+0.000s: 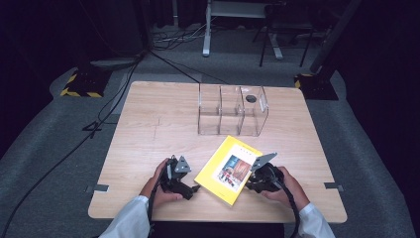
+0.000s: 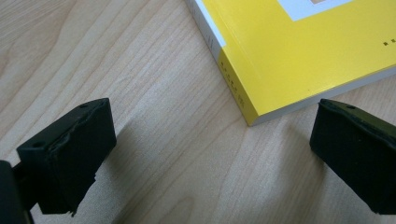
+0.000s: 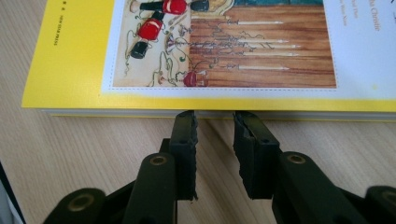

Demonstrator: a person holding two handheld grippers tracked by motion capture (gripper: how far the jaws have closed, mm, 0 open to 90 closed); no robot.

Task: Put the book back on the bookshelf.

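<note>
Lying flat near the table's [image 1: 148, 129] front edge, a yellow book [image 1: 229, 169] sits between the grippers. Left gripper [image 2: 212, 140] is spread wide at its corner; right gripper [image 3: 215, 126], jaws nearly closed and empty, touches its page edge. Better to slip one jaw under the cover before squeezing.

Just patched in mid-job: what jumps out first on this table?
The yellow book lies flat near the front edge, flanked by both grippers. The right gripper has its narrowly parted jaws at the book's page edge; the left gripper stands wide open at a corner. Behind sits a clear divided box.
</note>
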